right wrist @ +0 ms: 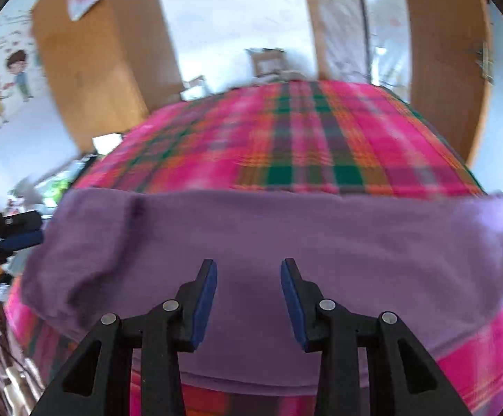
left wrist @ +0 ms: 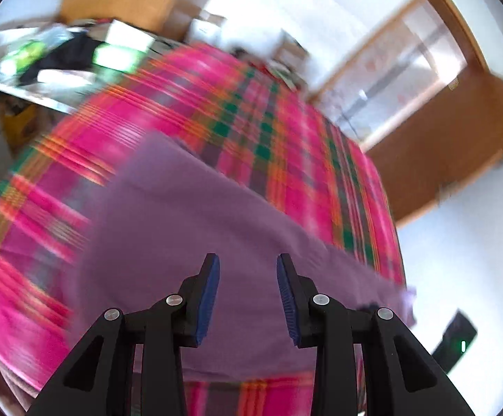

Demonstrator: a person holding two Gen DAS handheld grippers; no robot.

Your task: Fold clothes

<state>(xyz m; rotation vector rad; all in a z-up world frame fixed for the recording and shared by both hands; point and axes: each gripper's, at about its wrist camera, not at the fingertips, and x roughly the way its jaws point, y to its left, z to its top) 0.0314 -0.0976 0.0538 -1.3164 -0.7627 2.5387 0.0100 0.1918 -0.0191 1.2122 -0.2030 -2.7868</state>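
A purple garment [left wrist: 189,228] lies spread flat on a pink plaid bed cover [left wrist: 251,131]. In the left wrist view, my left gripper [left wrist: 248,270] hangs above the garment's near part, open, with nothing between its blue pads. The same purple garment [right wrist: 286,235] shows as a wide band across the bed cover [right wrist: 286,138] in the right wrist view. My right gripper [right wrist: 248,274] is above its near edge, open and empty. My left gripper [right wrist: 19,232] shows at the left edge of that view, beside the garment's left end. Both views are blurred by motion.
A cluttered side table [left wrist: 60,59] stands beyond the bed's far left corner. Wooden wardrobe panels [right wrist: 95,69] and a wooden door frame [left wrist: 442,86] stand behind the bed. A dark device with a green light [left wrist: 456,343] lies on the white floor at the right.
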